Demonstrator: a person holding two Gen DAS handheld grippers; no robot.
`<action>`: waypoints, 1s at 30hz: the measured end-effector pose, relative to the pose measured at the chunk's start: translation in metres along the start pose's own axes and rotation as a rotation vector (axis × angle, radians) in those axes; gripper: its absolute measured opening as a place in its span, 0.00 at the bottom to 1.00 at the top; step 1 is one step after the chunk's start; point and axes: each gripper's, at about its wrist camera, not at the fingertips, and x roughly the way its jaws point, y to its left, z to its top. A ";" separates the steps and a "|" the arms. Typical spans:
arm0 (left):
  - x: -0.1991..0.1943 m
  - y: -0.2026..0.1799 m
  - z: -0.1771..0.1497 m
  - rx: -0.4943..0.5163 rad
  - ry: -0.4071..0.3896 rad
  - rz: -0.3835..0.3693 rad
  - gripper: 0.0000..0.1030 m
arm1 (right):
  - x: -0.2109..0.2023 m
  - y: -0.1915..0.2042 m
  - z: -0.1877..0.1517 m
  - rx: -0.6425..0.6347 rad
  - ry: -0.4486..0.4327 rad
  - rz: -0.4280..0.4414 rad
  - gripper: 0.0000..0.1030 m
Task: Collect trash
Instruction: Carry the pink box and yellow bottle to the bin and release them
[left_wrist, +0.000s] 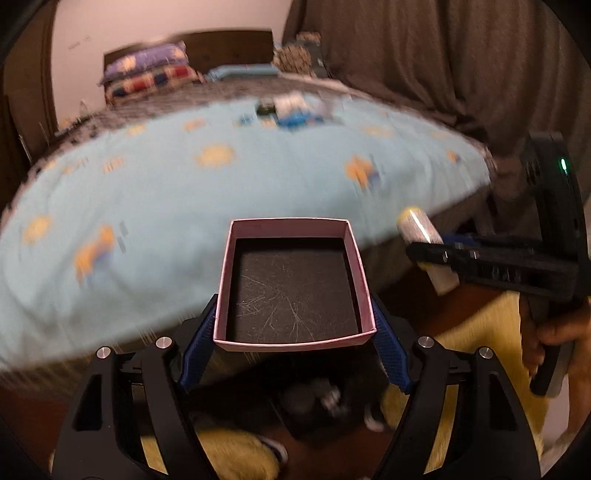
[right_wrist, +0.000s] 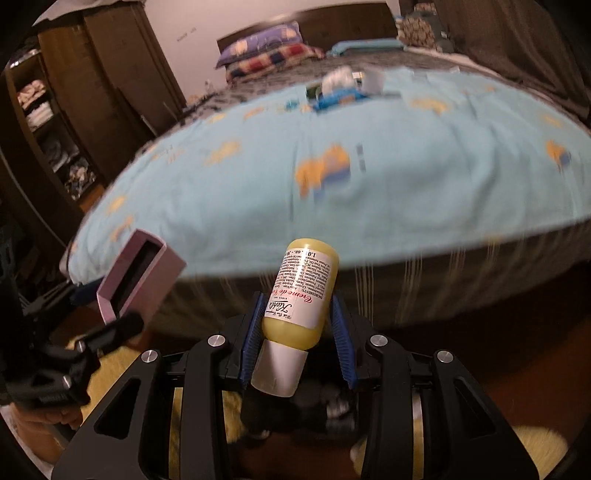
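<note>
My left gripper is shut on a shallow pink box with a dark scratched inside, held open side up in front of the bed. That pink box also shows at the left of the right wrist view, tilted. My right gripper is shut on a small yellow lotion bottle with a white label and white cap, its base pointing toward the bed. From the left wrist view the same bottle sticks out of the right gripper's black fingers at the right. More small items lie far back on the bed, blurred.
A bed with a light blue patterned cover fills the middle of both views, pillows at its head. A brown curtain hangs on the right, a dark wardrobe with shelves stands on the left. A yellow rug covers the floor below.
</note>
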 end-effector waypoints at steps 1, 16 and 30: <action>0.008 -0.002 -0.013 0.002 0.037 -0.004 0.70 | 0.003 -0.002 -0.006 0.003 0.014 -0.005 0.36; 0.125 -0.005 -0.091 -0.073 0.312 -0.043 0.70 | 0.101 -0.025 -0.075 0.072 0.276 -0.017 0.36; 0.194 -0.007 -0.125 -0.051 0.464 -0.065 0.71 | 0.172 -0.040 -0.085 0.115 0.409 -0.070 0.36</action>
